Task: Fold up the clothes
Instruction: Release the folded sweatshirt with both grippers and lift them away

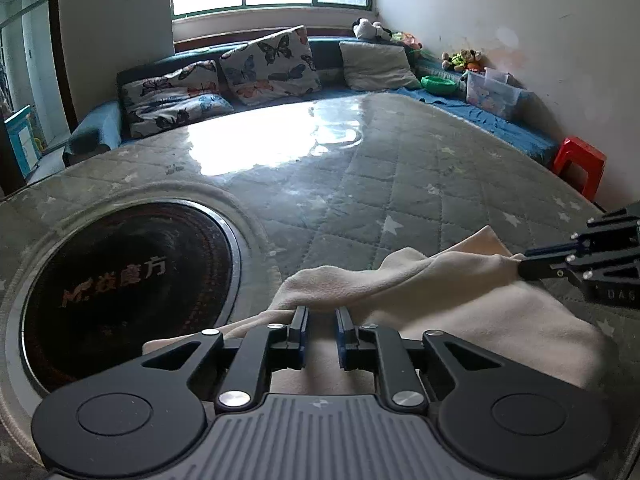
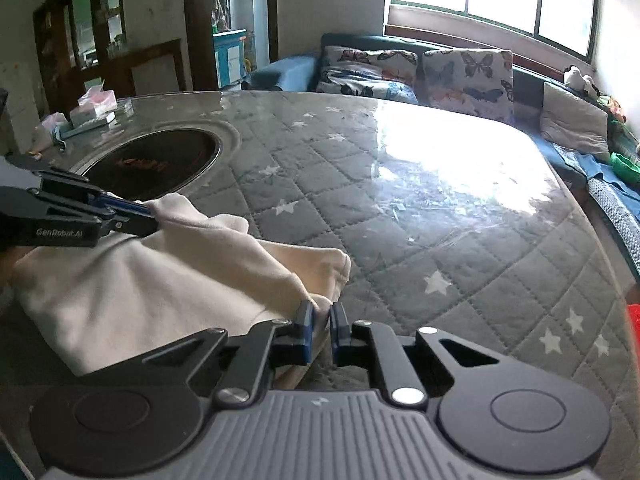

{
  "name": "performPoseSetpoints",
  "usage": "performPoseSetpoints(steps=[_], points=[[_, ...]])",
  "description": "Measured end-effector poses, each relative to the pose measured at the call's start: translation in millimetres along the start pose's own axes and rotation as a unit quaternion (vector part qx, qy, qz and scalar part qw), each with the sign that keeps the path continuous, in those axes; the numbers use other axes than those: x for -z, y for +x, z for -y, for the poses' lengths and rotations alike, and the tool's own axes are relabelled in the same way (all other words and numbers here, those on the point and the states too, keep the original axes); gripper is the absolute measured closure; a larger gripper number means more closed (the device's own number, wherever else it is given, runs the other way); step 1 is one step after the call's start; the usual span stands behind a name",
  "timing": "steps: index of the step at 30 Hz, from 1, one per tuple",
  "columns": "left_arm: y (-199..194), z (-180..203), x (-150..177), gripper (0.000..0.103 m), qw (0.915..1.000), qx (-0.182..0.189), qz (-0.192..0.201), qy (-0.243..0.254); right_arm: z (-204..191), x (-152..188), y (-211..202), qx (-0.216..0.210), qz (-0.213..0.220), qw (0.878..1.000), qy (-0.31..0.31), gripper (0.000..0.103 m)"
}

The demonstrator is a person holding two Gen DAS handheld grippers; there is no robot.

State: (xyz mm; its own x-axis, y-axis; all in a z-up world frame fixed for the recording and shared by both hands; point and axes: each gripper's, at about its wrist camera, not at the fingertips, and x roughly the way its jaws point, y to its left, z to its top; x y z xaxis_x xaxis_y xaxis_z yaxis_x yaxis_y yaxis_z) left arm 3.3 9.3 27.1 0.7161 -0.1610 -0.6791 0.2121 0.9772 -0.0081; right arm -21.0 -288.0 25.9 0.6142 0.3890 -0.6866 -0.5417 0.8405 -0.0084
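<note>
Both tongs pinch the cream garment (image 1: 460, 312): left tongs (image 1: 322, 314) narrowly parted; right tongs (image 2: 320, 312) nearly closed; fabric hides fingertips.

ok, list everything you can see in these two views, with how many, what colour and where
cloth: one, cream, bunched on the near table
table: one, grey quilted star cover under clear sheet
round cooktop: one, black, set into the table's left part
sofa: one, dark blue, behind the table
butterfly cushions: three, white print, on the sofa
plain cushion: one, grey, on the sofa
stool: one, red, right of the table
bowl: one, green, on the sofa
left tool: black, on the cloth edge
right tool: black, shut on the cloth corner
</note>
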Motion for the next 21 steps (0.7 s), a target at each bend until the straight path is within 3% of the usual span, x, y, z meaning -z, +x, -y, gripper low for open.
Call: performPoseSetpoints(steps=[1,2,3,7,10,15,21], points=[[-3.3,0.3,0.3,0.080,1.0000,-0.001,0.004,0.000,-0.8,-2.6,-2.0,0.001,0.003,1.000,-0.001,0.095],[-8.5,0.0,0.9,0.067,0.9999,-0.001,0.011,0.000,-2.0,-5.4,-4.4,0.001,0.007,1.000,-0.002,0.095],[-13.4,0.9,1.7,0.062,0.9999,-0.001,0.017,0.002,-4.1,-8.6,-7.1,-0.003,0.013,1.000,-0.003,0.095],[-30.6,9.7,7.2,0.062,0.9993,0.024,0.025,0.013,-16.1,-19.3,-3.2,-0.059,0.012,0.998,-0.001,0.095],[-41.3,18.0,14.7,0.062,0.9988,0.038,0.027,0.016,-26.3,-24.8,13.1,-0.077,0.003,0.997,-0.010,0.094],[-54.8,19.2,33.7,0.062,0.9983,0.054,0.020,0.006,-31.8,-27.9,42.5,-0.074,-0.015,0.997,-0.005,0.094],[-72.7,2.1,55.7,0.061,0.9984,0.043,0.015,-0.033,-28.7,-25.0,16.1,-0.085,-0.001,0.996,-0.012,0.093]])
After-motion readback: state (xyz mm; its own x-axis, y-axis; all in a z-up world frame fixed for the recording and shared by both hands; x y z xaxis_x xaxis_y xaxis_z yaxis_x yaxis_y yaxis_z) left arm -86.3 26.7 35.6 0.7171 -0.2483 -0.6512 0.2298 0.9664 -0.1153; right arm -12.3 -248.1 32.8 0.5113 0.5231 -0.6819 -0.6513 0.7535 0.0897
